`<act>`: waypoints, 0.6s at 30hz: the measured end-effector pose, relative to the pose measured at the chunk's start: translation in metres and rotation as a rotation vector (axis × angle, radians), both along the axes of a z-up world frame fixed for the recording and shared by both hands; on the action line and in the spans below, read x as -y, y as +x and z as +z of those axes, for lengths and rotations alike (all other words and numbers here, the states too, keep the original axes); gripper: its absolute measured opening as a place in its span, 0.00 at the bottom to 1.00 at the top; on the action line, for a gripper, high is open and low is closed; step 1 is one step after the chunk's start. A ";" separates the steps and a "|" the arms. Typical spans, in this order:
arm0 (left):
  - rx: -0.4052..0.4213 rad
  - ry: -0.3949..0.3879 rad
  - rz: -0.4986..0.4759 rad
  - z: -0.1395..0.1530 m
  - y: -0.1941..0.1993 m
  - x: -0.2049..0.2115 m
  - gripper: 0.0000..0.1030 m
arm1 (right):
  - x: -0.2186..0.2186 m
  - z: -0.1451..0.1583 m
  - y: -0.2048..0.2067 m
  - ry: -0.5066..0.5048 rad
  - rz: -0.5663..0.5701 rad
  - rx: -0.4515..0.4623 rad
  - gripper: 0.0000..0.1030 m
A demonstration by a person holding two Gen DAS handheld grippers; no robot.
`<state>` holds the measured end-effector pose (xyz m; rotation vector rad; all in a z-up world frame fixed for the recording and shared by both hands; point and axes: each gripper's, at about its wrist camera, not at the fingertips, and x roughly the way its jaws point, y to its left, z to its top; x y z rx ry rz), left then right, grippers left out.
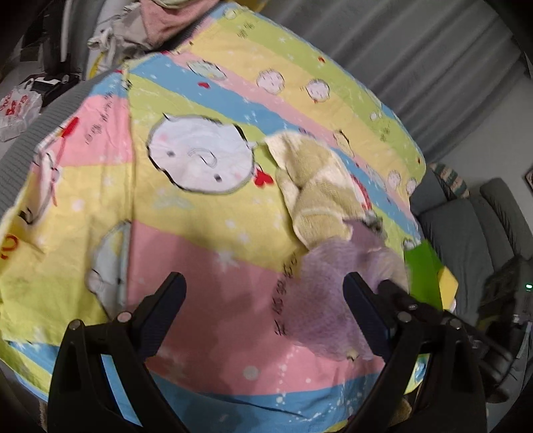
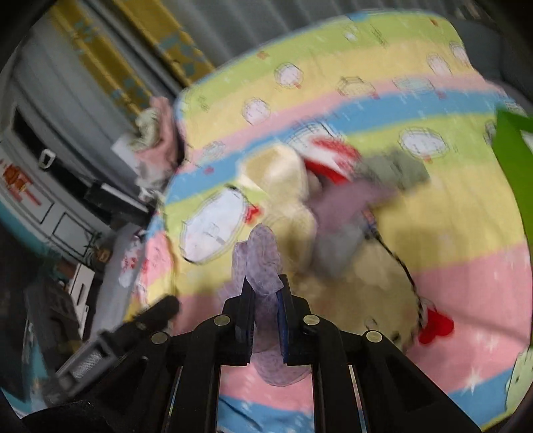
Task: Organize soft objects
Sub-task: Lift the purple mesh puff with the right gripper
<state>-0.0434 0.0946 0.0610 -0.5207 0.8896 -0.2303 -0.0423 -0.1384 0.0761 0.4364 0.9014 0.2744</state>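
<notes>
A purple cloth (image 1: pixel 316 293) lies on a striped cartoon bedsheet (image 1: pixel 186 233), touching a beige towel (image 1: pixel 316 190). My left gripper (image 1: pixel 263 283) is open and empty over the pink stripe, just left of the purple cloth. My right gripper (image 2: pixel 265 286) is shut on the purple cloth (image 2: pixel 261 263), which sticks up between its fingers. In the blurred right wrist view, the beige towel (image 2: pixel 286 186), a grey cloth (image 2: pixel 399 170) and a red-and-white cloth (image 2: pixel 333 156) lie piled ahead on the sheet (image 2: pixel 449 213).
A green box (image 1: pixel 426 273) stands at the bed's right edge; it also shows in the right wrist view (image 2: pixel 513 160). A pile of pink and white clothes (image 1: pixel 146 26) lies at the bed's far corner. A grey sofa (image 1: pixel 473 233) stands to the right.
</notes>
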 end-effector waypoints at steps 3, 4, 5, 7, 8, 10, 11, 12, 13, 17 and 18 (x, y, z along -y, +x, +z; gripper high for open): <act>-0.027 0.006 -0.045 -0.009 -0.001 0.014 0.91 | 0.015 -0.021 0.000 0.002 -0.048 -0.059 0.13; -0.033 0.009 -0.057 -0.011 -0.001 0.018 0.91 | 0.019 -0.025 0.001 -0.013 -0.056 -0.076 0.16; -0.040 0.015 -0.071 -0.013 -0.001 0.023 0.91 | 0.023 -0.029 0.002 -0.030 -0.063 -0.095 0.26; -0.045 0.034 -0.102 -0.017 -0.001 0.035 0.90 | 0.030 -0.031 0.003 -0.031 -0.068 -0.112 0.52; -0.047 0.043 -0.113 -0.019 0.000 0.040 0.89 | 0.034 -0.030 0.003 -0.017 -0.061 -0.103 0.66; -0.053 0.050 -0.133 -0.023 0.000 0.048 0.87 | 0.041 -0.024 0.001 0.007 -0.062 -0.062 0.75; -0.056 0.048 -0.144 -0.024 0.000 0.052 0.85 | 0.044 -0.022 0.001 0.005 -0.066 -0.050 0.76; -0.057 0.044 -0.158 -0.026 0.001 0.056 0.84 | 0.046 -0.019 0.002 -0.002 -0.067 -0.038 0.76; -0.057 0.043 -0.166 -0.026 0.001 0.060 0.81 | 0.047 -0.018 0.003 -0.004 -0.063 -0.031 0.76; -0.061 0.046 -0.190 -0.031 0.005 0.072 0.63 | 0.046 -0.023 0.012 0.033 -0.026 -0.047 0.76; -0.062 0.048 -0.195 -0.032 0.004 0.075 0.59 | 0.043 -0.025 0.014 0.042 -0.014 -0.054 0.76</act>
